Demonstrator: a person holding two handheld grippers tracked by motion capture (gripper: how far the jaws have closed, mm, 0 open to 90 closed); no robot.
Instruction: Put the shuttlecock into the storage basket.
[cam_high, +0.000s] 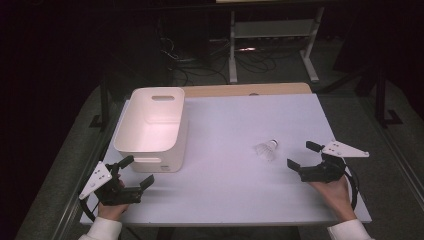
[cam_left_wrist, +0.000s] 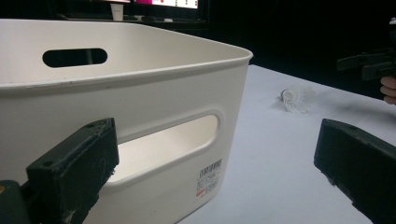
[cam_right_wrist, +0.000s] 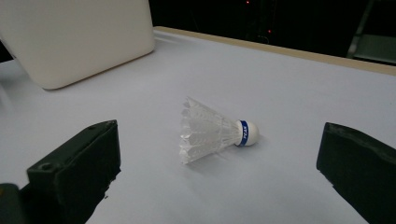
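Resting at the near edge of the white counter (cam_high: 225, 200), the left gripper (cam_high: 134, 173) sits at the near left corner with its fingers (cam_left_wrist: 77, 170) spread wide and nothing between them; it stands just in front of the white bin's (cam_high: 152, 125) near wall. In the left gripper view that wall is close ahead, with its handle slot and a small label at its lower corner. At the near right, the right gripper (cam_high: 303, 156) is held in a hand (cam_high: 334, 192), its fingers (cam_right_wrist: 77, 170) also spread wide and gripping nothing. Just beyond them lies the shuttlecock (cam_right_wrist: 212, 130), on its side on the bare counter, apart from both fingers, with its white feathers towards the gripper's left finger and its cork tip, ringed by a blue band, towards the right one. In the high view the shuttlecock (cam_high: 266, 149) lies right of centre, well apart from the bin. Farther back, the bin stands upright and open at the left side of the counter.
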